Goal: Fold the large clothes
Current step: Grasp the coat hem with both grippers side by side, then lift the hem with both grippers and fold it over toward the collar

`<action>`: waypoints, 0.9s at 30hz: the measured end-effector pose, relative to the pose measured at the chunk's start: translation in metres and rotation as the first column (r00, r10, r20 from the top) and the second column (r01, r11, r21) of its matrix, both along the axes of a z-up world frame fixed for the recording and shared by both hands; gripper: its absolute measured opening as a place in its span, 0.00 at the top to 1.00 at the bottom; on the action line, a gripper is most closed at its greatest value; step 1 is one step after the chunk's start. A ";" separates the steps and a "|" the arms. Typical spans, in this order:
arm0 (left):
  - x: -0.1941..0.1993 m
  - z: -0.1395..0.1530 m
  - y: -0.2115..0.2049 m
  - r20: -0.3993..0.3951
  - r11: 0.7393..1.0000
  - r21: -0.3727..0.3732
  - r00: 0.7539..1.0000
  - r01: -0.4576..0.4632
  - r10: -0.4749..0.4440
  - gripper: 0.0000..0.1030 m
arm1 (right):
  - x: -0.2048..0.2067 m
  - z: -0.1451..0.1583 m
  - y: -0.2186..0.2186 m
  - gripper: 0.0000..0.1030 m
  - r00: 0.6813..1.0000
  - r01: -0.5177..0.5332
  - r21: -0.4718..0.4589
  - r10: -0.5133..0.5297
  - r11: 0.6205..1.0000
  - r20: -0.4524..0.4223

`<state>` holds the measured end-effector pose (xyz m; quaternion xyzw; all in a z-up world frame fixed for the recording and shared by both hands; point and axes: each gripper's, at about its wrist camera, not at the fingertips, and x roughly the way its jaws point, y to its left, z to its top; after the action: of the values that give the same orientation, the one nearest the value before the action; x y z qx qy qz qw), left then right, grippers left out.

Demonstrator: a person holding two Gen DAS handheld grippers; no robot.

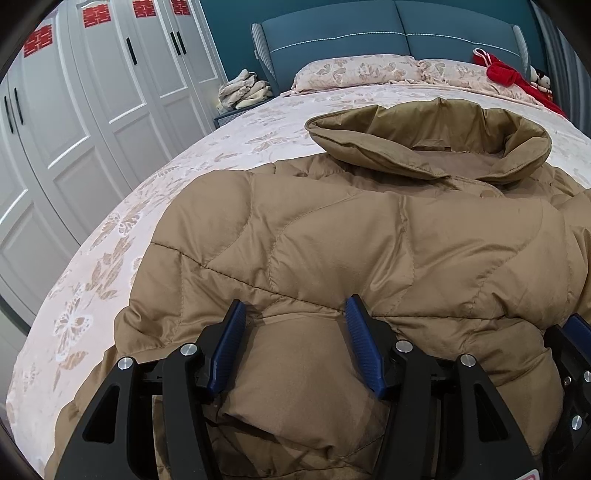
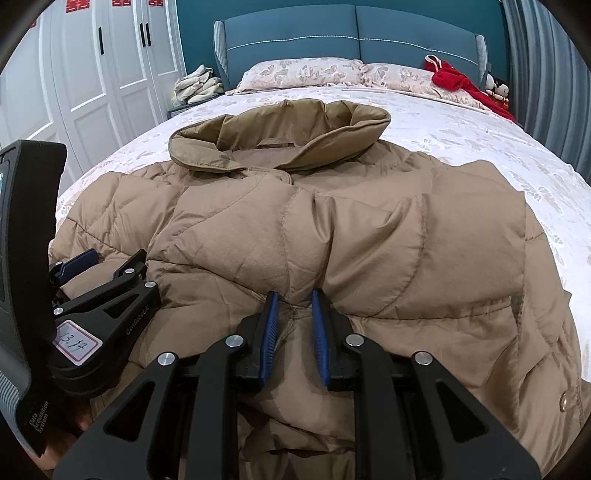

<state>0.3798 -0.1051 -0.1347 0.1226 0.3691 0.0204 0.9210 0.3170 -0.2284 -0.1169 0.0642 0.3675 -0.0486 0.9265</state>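
- On the bed, a tan quilted jacket point(image 1: 369, 236) is spread out, its wide collar point(image 1: 428, 140) turned toward the headboard and its hem toward the cameras; in the right wrist view the same jacket point(image 2: 332, 240) fills the middle of the frame.
- At the near edge of the jacket, the left gripper point(image 1: 295, 343) is seen with its blue-padded fingers point(image 1: 229, 347) spread wide, a puffed fold of the fabric lying between them; the jaws are released, and the pads seem only to brush the cloth at the sides.
- In the right wrist view, the right gripper point(image 2: 293, 332) is shown with its blue fingers point(image 2: 267, 336) drawn close together, a narrow pinch of the jacket's fabric caught between them; it is clenched on the jacket.
- Beside it, at the left edge of that view, the left gripper point(image 2: 99, 266) is seen resting on the jacket, a white label with handwriting stuck to its black body.
- Under the jacket, a pale floral bedspread point(image 1: 110, 236) is laid over the bed.
- Farther back, two floral pillows point(image 1: 354, 72) are set against a blue padded headboard point(image 1: 391, 33), and a red cloth item point(image 1: 509, 74) is lying near the right pillow.
- To the left, white wardrobe doors point(image 1: 96, 81) with red paper decorations are visible, with a heap of pale folded cloth point(image 1: 243, 90) on a small stand beside the bed.
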 end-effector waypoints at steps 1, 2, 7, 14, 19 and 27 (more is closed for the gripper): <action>0.000 0.000 0.000 -0.004 1.000 -0.002 1.000 0.000 0.000 0.46 | 0.000 0.000 -0.001 0.83 1.000 -0.001 0.007 0.001 1.000 0.000; 0.002 0.001 0.001 -0.011 1.000 -0.006 1.000 0.001 -0.001 0.46 | 0.000 0.000 -0.001 0.83 1.000 -0.003 0.015 0.003 1.000 0.000; 0.010 0.020 0.022 -0.116 0.991 -0.134 0.992 0.028 -0.044 0.43 | 0.000 0.015 -0.016 0.72 0.999 -0.013 0.132 0.019 0.991 -0.042; 0.053 0.089 0.055 -0.137 0.928 -0.373 0.989 -0.004 -0.050 0.36 | 0.011 0.068 -0.056 0.49 1.000 0.007 0.272 -0.009 0.962 0.009; 0.116 0.090 0.035 -0.264 0.860 -0.506 0.961 -0.066 -0.081 0.28 | 0.072 0.068 -0.104 0.45 0.989 0.145 0.488 -0.142 0.860 -0.044; 0.139 0.042 -0.014 -0.283 0.964 -0.264 0.957 -0.012 -0.066 0.51 | 0.134 0.024 -0.092 0.93 0.979 0.170 0.364 -0.113 0.916 -0.172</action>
<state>0.5192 -0.1193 -0.0928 0.0059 0.4977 -0.0595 0.8653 0.4507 -0.3209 -0.0933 0.2634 0.4317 -0.0488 0.8613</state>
